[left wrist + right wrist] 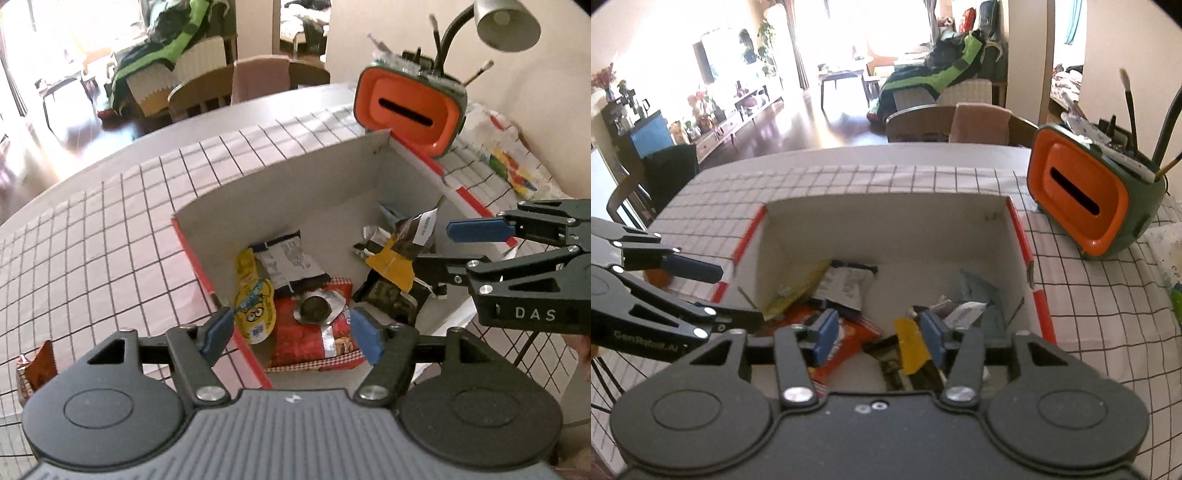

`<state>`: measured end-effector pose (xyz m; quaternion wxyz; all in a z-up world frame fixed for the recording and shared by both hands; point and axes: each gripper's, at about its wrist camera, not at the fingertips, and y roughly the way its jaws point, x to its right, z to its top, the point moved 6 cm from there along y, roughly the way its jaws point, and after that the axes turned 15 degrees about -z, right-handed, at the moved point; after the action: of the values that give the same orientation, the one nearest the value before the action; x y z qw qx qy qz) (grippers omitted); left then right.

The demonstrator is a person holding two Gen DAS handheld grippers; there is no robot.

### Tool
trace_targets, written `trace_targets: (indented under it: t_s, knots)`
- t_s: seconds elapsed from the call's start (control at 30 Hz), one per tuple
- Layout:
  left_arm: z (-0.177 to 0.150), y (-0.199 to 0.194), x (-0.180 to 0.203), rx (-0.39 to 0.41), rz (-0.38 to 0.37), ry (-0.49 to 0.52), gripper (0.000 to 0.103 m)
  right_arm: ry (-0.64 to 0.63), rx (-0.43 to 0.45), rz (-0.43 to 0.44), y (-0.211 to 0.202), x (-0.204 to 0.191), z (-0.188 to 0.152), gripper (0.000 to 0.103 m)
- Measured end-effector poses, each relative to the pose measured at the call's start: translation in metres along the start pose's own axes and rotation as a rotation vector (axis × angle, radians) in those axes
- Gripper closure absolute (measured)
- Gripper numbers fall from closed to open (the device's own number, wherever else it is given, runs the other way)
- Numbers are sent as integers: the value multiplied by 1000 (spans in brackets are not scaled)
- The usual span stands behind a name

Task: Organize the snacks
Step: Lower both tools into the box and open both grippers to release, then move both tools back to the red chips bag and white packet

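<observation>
An open cardboard box (280, 192) with red edges sits on the checked tablecloth and holds several snack packets. Among them are a yellow pouch (255, 306), a red bag (314, 339), a white-and-dark packet (291, 264) and a dark packet with a yellow end (395, 266). My left gripper (291, 336) is open and empty, just above the box's near left rim. My right gripper (879, 334) is open and empty above the box (886, 229), over the yellow-ended packet (910, 345). It also shows in the left wrist view (454, 247), at the box's right side.
An orange-and-green holder (408, 110) with brushes stands behind the box's far right corner, under a lamp (508, 24). A brown snack packet (35, 371) lies on the cloth at the left. A colourful bag (511, 162) lies at the far right. Chairs stand beyond the table.
</observation>
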<state>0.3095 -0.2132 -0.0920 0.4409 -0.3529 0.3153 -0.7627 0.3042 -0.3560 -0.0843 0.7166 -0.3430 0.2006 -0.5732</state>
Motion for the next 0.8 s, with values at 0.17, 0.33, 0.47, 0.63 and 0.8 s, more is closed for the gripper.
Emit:
trace_targets:
  t_s: [0.17, 0.33, 0.47, 0.63, 0.8]
  knots:
    - [-6, -28, -6, 66, 1, -5, 30, 11, 49, 18, -20, -15, 7, 40]
    - [-15, -55, -17, 119, 13, 3, 25, 10, 84, 32, -34, -35, 13, 26]
    - [-25, -77, -27, 160, 28, 14, 21, -1, 92, 51, -39, -55, 17, 21]
    - [-41, -103, -45, 201, 54, 8, 19, -19, 106, 86, -43, -84, 19, 13]
    - [-63, -125, -73, 224, 73, -28, 18, -53, 127, 129, -49, -120, 22, 2]
